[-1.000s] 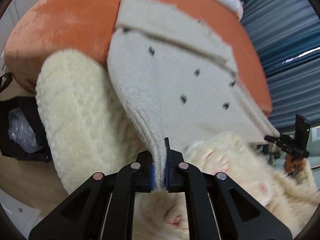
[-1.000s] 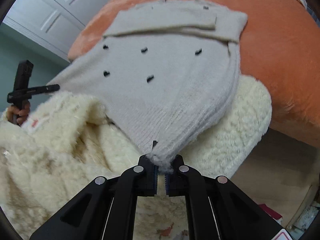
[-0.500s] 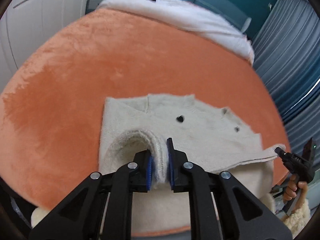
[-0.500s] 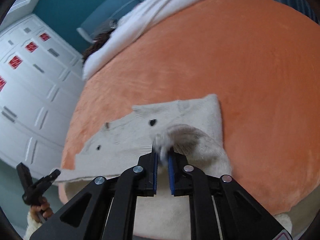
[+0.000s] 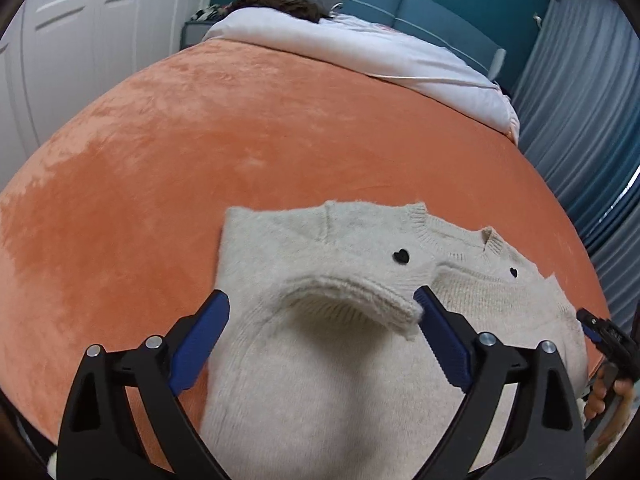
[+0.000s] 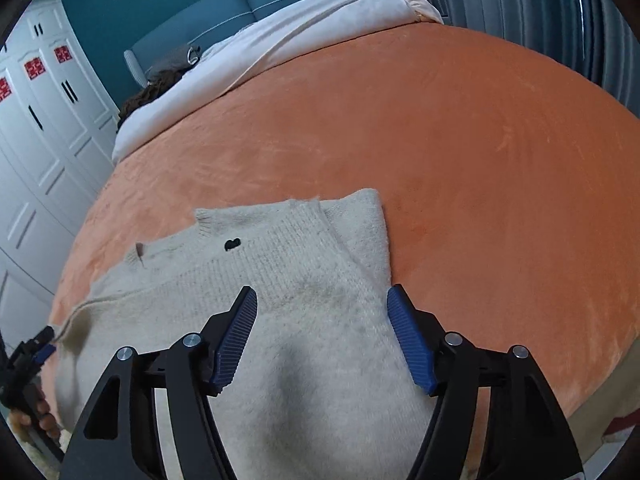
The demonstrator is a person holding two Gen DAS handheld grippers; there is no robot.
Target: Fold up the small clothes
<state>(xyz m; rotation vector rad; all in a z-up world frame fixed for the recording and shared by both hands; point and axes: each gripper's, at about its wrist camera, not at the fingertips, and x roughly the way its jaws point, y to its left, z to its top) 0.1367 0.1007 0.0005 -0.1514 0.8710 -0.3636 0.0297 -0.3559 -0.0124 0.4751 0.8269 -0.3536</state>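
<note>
Two tools are in view, each with its blue-padded fingers spread wide apart and gripping nothing. The left tool (image 5: 320,320) hovers over the folded hem of the sweater (image 5: 340,360); its right finger (image 5: 440,340) is just beside the loose hem edge, but contact cannot be confirmed. The right tool (image 6: 322,320) is positioned above the sweater's opposite side, with knit fabric visible between its fingers (image 6: 236,336).

The sweater is a beige knit garment with small black heart motifs (image 5: 401,256). It lies on the orange bed cover (image 5: 240,140), at the near edge of the bed. Its lower part is folded up over the chest. In the left wrist view, the collar (image 5: 452,236) points toward 12 o'clock, and the long axis of the folded bundle runs from 9 o'clock to 3 o'clock. In the right wrist view, one heart motif (image 6: 232,244) sits at 11 o'clock from the right tool.

A white duvet (image 5: 360,52) lies across the far end of the bed at 12 o'clock, with a blue headboard (image 5: 440,8) behind it. White wardrobe doors (image 6: 48,120) at 10 o'clock in the right wrist view carry red square decals (image 6: 36,69); their characters are too small to read. No brand or label on the sweater is legible.
</note>
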